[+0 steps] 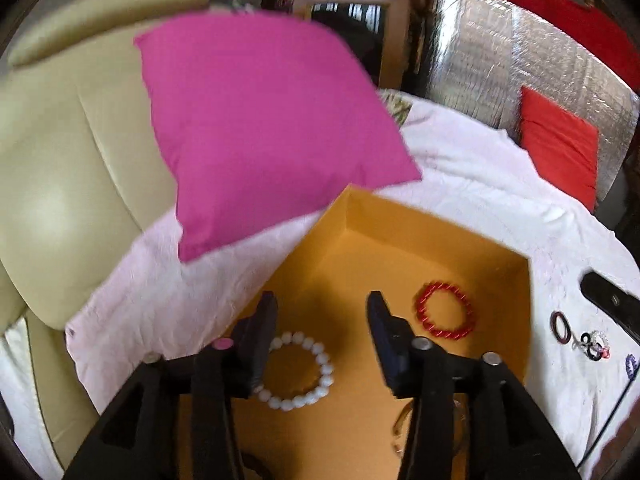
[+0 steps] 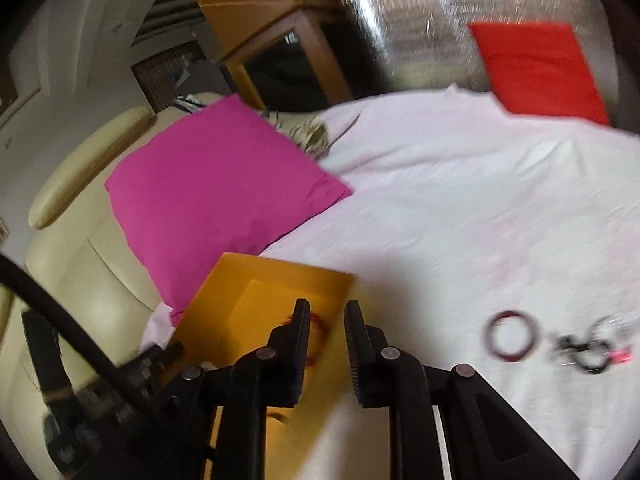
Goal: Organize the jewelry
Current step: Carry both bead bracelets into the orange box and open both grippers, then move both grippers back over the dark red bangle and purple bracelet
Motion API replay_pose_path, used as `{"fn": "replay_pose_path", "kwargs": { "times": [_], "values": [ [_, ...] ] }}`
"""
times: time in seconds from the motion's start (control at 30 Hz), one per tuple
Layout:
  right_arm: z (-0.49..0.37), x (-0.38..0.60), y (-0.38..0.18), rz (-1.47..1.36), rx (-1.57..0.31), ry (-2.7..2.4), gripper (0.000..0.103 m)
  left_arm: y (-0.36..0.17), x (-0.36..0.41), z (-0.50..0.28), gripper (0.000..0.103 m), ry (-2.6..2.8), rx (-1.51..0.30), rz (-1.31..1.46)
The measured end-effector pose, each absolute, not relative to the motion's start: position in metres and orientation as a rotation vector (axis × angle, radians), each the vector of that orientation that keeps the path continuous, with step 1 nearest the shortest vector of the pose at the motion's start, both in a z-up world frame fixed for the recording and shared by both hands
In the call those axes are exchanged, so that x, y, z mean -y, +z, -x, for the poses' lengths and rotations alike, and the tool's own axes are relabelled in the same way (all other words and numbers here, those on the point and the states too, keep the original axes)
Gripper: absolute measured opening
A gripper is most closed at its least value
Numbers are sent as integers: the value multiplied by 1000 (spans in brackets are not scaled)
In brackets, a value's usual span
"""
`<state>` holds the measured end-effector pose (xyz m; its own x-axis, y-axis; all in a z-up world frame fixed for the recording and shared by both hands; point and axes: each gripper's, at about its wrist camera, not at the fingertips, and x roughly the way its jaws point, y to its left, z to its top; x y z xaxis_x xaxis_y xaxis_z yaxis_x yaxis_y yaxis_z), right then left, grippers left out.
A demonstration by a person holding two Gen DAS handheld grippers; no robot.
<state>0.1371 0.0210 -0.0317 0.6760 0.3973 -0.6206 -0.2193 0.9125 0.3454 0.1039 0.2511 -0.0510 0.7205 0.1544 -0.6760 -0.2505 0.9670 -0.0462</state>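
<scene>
Left gripper [image 1: 322, 312] apart, empty, over box [image 1: 436, 220]; right gripper [image 2: 326, 320] slightly apart, empty; dark ring [image 2: 510, 335] looks light, stiff; pinch rim.

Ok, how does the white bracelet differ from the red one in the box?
The white bracelet has large, round, milky beads; the red bracelet has small, glossy ones. The white one lies near the left gripper, partly behind its finger, while the red one lies clear, further right. Both lie flat in the orange box.
</scene>
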Motion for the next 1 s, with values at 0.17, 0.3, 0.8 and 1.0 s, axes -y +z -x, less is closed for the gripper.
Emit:
{"fn": "replay_pose_path", "kwargs": {
  "times": [0.17, 0.3, 0.8, 1.0],
  "values": [
    [-100, 23, -13, -210, -691, 263, 44, -21, -207, -93, 75, 222, -604, 85],
    [-67, 63, -2, -205, -598, 162, 65, -11, -165, -90, 80, 175, -582, 36],
    [-44, 172, -13, -174, -633, -25, 65, -16, -43, -100, 80, 12, -615, -57],
    [-39, 211, -14, -215, -654, -63, 65, -26, -8, -103, 80, -16, -641, -101]
  ]
}}
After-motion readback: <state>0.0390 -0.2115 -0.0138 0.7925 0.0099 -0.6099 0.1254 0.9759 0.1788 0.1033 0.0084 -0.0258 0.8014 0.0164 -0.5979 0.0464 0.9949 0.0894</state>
